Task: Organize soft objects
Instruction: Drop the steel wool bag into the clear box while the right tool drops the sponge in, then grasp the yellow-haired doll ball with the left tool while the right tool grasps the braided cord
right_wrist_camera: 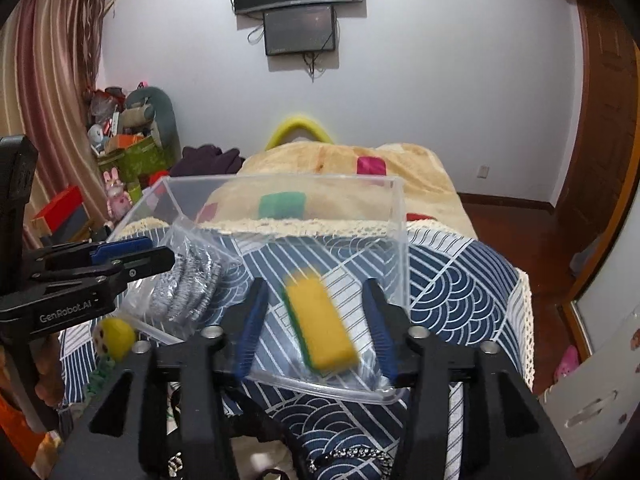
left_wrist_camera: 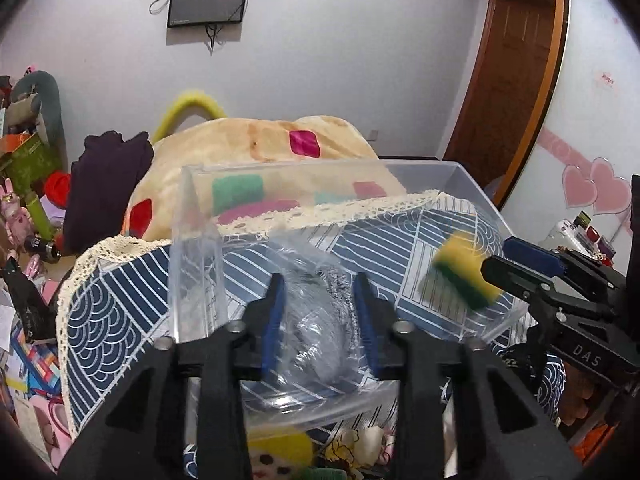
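A clear plastic bin sits on a table with a blue patterned cloth. A clear bag of steel-wool scrubbers lies in the bin's left part. My left gripper is open around the bag, its fingers apart from it. A yellow and green sponge is blurred, loose between the open fingers of my right gripper, inside the bin's right part.
A yellow plush doll and other small soft toys lie on the cloth at the bin's near edge. A bed with a beige blanket stands behind the table. Clutter fills the floor at left.
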### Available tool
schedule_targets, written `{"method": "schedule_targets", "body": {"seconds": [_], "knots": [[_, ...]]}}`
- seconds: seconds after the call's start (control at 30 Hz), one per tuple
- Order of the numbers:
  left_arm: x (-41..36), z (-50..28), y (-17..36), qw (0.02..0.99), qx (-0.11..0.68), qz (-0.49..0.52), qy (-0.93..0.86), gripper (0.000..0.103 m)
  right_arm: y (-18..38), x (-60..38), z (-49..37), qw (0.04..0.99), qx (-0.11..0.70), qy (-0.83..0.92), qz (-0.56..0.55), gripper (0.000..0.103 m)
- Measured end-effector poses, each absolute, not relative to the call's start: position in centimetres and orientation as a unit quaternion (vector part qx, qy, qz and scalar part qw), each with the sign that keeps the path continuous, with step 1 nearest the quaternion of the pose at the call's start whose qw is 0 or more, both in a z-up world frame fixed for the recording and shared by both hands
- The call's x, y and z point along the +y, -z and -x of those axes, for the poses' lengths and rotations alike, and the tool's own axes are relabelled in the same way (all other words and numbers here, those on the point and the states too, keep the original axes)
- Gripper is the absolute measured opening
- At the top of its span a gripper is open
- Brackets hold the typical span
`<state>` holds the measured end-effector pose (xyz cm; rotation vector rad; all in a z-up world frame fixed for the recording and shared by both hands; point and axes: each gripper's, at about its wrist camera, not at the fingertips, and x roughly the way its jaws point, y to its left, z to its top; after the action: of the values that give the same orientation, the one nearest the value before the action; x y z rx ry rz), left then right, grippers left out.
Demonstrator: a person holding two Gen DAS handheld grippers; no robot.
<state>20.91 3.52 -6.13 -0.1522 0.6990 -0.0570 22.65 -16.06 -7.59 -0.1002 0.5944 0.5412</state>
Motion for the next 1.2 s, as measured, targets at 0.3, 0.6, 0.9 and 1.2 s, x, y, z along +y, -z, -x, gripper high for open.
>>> {"method": "schedule_targets", "body": {"seconds": [0.3, 0.6, 0.9, 1.2], "knots": [[3.6, -17.5, 3.1, 0.955, 0.29, 0.057, 0.016, 0.072, 5.0, -18.1, -20.2, 0.933, 0.245, -0.261, 0.04, 0.05], [4.6, -13.5, 3.3, 0.958, 0.284, 0.035, -0.002, 0.075, 5.5, -20.2, -18.0, 0.942, 0.235, -0.236, 0.048, 0.055], [5.8, -12.5, 7.8, 0.941, 0.331, 0.069, -0.013, 0.075, 11.2, -22.1, -18.9, 0.922, 0.319, -0.216, 0.041, 0.055], [5.7, -12.6, 11.0, 0.929, 0.359, 0.088, -0.007, 0.075, 15.2, -21.6, -17.6, 0.905, 0.359, -0.214, 0.079, 0.026]]}}
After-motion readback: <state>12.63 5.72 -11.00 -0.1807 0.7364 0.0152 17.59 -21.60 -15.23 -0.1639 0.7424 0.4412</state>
